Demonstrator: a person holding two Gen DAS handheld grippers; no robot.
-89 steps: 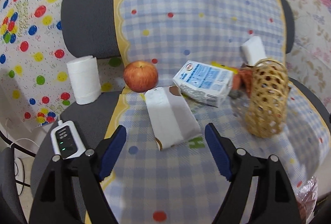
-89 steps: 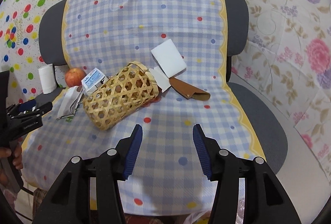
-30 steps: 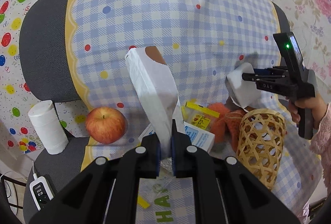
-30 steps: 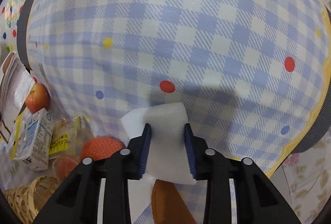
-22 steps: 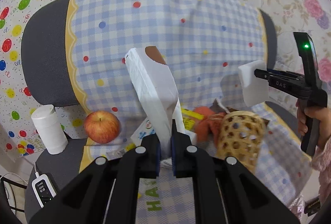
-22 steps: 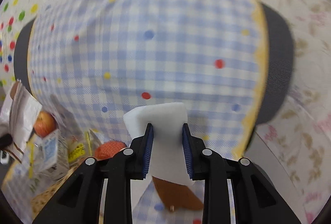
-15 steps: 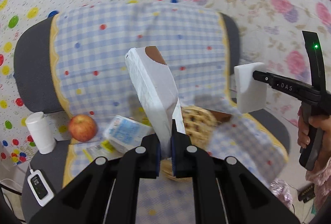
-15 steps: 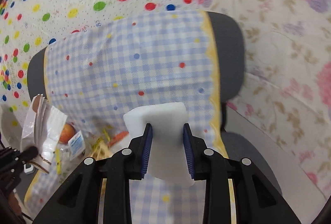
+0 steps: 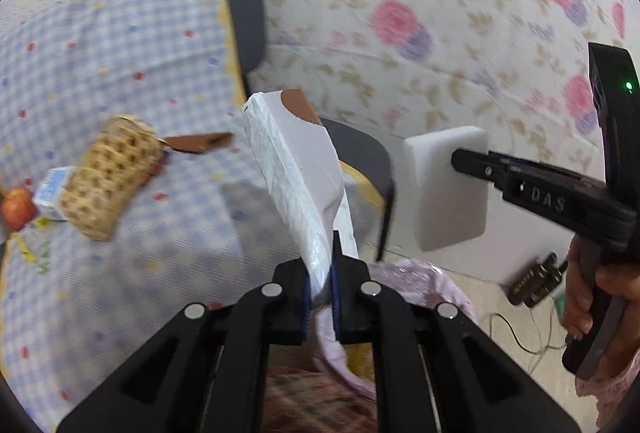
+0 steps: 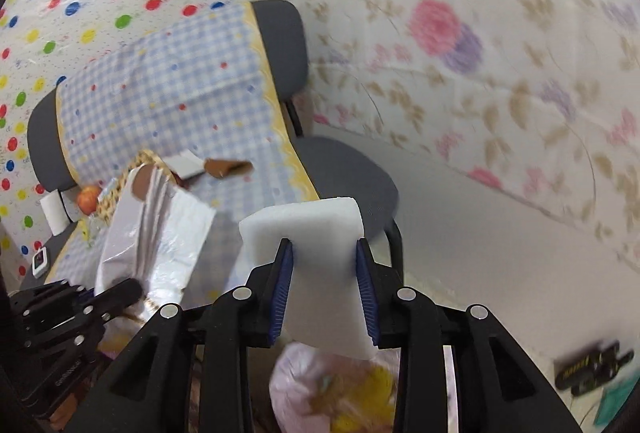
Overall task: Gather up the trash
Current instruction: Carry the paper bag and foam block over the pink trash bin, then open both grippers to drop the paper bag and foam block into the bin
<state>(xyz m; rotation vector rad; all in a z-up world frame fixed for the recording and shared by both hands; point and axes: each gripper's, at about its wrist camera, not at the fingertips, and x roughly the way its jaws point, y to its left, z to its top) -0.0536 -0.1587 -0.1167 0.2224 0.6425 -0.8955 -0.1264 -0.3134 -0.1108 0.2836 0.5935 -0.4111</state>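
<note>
My left gripper (image 9: pixel 320 285) is shut on a white paper bag with a brown patch (image 9: pixel 296 161) and holds it in the air past the chair's right edge. My right gripper (image 10: pixel 324 297) is shut on a white foam block (image 10: pixel 316 253); the block also shows in the left wrist view (image 9: pixel 448 189). A pink plastic bag with yellow contents (image 10: pixel 332 393) lies on the floor just below both grippers; it also shows in the left wrist view (image 9: pixel 420 285). The paper bag also shows at the left of the right wrist view (image 10: pixel 156 229).
The grey chair (image 9: pixel 244 21) with its blue checked cover holds a tipped wicker basket (image 9: pixel 108 177), a milk carton (image 9: pixel 50 193), an apple (image 9: pixel 16 209) and a brown wrapper (image 9: pixel 196 143). A black device and cables (image 9: pixel 532 285) lie on the floor at the right. Floral wall behind.
Both grippers have swung right and away from the chair seat, carrying the paper bag and the foam block. The pink bag on the floor has come into view below them.
</note>
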